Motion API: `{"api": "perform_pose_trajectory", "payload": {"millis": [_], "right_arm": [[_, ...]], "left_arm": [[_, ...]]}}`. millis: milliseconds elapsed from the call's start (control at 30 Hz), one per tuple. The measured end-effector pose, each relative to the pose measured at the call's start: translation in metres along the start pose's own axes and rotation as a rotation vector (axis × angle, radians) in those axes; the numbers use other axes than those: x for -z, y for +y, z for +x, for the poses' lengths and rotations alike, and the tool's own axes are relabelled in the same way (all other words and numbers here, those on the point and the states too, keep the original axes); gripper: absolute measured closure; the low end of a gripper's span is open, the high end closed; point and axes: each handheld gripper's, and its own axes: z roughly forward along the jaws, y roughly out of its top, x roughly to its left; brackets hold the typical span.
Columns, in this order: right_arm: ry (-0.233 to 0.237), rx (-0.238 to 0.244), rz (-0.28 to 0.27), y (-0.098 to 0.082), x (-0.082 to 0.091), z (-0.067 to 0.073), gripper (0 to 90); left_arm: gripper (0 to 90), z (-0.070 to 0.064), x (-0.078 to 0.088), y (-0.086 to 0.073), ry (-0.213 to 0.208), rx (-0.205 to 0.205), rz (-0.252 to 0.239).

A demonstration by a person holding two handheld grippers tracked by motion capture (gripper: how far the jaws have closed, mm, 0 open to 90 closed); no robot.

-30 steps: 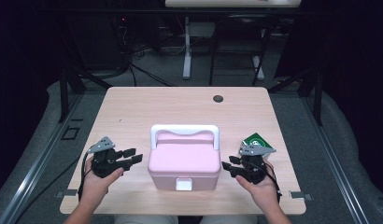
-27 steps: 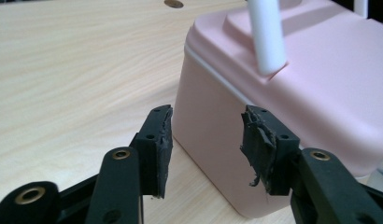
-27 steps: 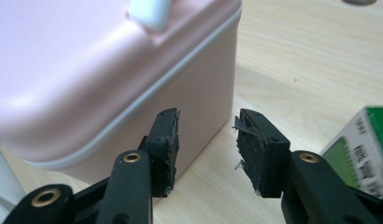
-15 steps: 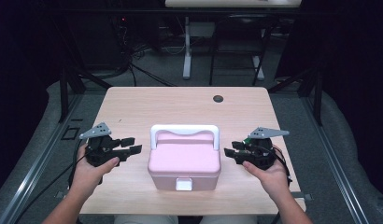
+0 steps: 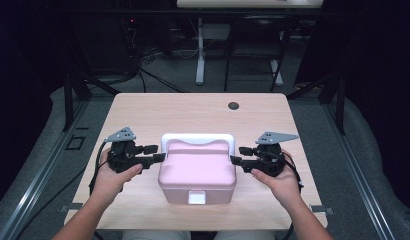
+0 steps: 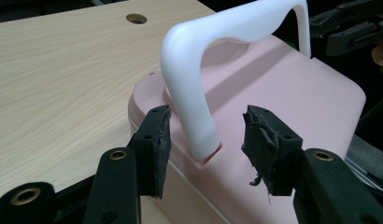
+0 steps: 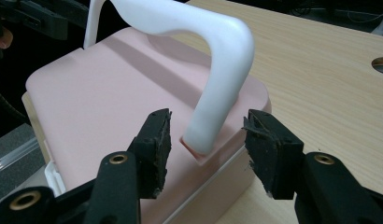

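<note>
White handle (image 5: pixel 197 138) spans pink box (image 5: pixel 197 172) side to side; left gripper (image 5: pixel 160 157) and right gripper (image 5: pixel 235 160), both gaping and empty, flank its two ends, equally near.

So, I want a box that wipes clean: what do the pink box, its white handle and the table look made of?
The pink rounded box looks like moulded plastic with a smooth satin finish, going by its soft sheen and rounded edges. The white arched handle seems glossier plastic, seamless, with a highlight along the curve. The light wood-grain table shows printed-looking grain and a matte, flat face, probably laminate rather than solid wood.
</note>
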Motion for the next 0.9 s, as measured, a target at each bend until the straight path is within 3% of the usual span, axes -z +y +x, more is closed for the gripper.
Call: {"api": "perform_pose_trajectory", "payload": {"millis": [233,333,433,667,900], "right_arm": [[0.008,0.003,-0.007,0.0,-0.01,-0.002,53.6],[0.037,0.003,-0.013,0.0,-0.012,-0.002,57.7],[0.022,0.027,-0.013,-0.003,-0.013,0.0,62.3],[0.015,0.052,-0.033,-0.007,-0.011,0.001,68.5],[-0.011,0.109,-0.041,-0.009,-0.008,0.009,72.0]], "left_arm": [[56.3,0.001,-0.011,-0.001,-0.003,0.01,0.001],[60.8,0.003,-0.01,-0.002,0.002,0.015,-0.003],[65.8,0.004,-0.01,-0.004,0.007,0.003,-0.009],[68.6,0.002,-0.008,-0.006,0.007,-0.023,-0.029],[71.1,-0.006,-0.004,-0.007,0.023,-0.072,-0.028]]}}
